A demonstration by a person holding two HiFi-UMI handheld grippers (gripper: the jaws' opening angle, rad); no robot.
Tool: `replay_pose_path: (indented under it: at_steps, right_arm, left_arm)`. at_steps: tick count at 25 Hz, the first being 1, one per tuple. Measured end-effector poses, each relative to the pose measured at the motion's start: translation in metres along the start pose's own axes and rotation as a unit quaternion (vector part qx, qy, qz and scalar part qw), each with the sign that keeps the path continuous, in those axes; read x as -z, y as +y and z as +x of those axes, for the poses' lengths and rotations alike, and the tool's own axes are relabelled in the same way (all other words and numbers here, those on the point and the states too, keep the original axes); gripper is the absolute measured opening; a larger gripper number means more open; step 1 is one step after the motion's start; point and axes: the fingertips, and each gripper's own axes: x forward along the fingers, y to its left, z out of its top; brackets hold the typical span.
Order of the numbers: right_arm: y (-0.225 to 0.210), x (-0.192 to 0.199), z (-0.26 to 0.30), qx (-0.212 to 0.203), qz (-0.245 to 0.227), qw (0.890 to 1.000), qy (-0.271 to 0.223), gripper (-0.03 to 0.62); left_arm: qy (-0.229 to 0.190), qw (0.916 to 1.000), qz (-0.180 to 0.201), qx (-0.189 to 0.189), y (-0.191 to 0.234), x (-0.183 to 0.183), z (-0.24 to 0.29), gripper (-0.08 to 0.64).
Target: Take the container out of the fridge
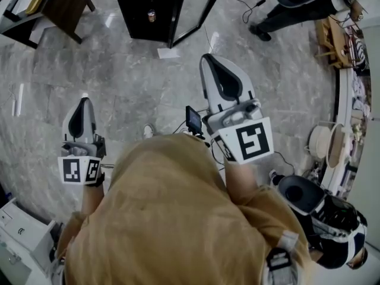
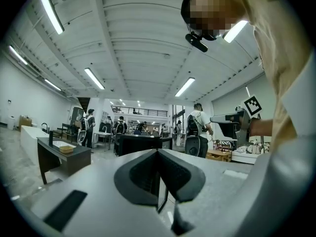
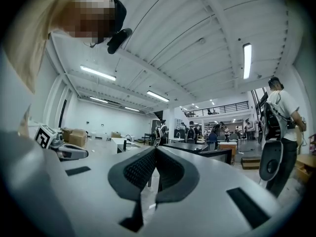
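Observation:
In the head view a black fridge (image 1: 138, 12) stands on the marble floor ahead, its glass door (image 1: 199, 9) swung open to the right. A small can-like container (image 1: 151, 15) sits inside on a shelf. My left gripper (image 1: 84, 103) is held low at the left, far short of the fridge. My right gripper (image 1: 209, 59) reaches further forward, still apart from the open door. Both point level with jaws closed tip to tip and nothing between them: left gripper (image 2: 158, 152), right gripper (image 3: 155, 149). Neither gripper view clearly shows the container.
A dark desk (image 1: 50, 2) stands at the far left and a white sheet (image 1: 168, 53) lies on the floor by the fridge. Another person's legs (image 1: 285, 15) and a wooden pallet (image 1: 331, 40) are at the upper right. A white box (image 1: 24, 236) sits near left.

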Motion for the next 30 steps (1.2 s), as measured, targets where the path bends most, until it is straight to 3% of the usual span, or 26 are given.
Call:
replay_pose_path:
  at_steps: [18, 25, 30]
  right_arm:
    - [0.083, 0.000, 0.040, 0.034, -0.006, 0.999, 0.000, 0.000]
    - [0.076, 0.001, 0.045, 0.041, -0.007, 0.999, -0.003, 0.000]
    - [0.055, 0.006, 0.059, 0.031, -0.002, 0.999, -0.009, 0.000]
  left_arm:
    - [0.005, 0.9985, -0.006, 0.053, 0.077, 0.008, -0.025, 0.002]
    - [0.001, 0.9969, -0.005, 0.079, 0.069, 0.007, -0.008, 0.002]
    - [0.000, 0.9974, -0.002, 0.072, 0.066, 0.008, 0.015, 0.002]
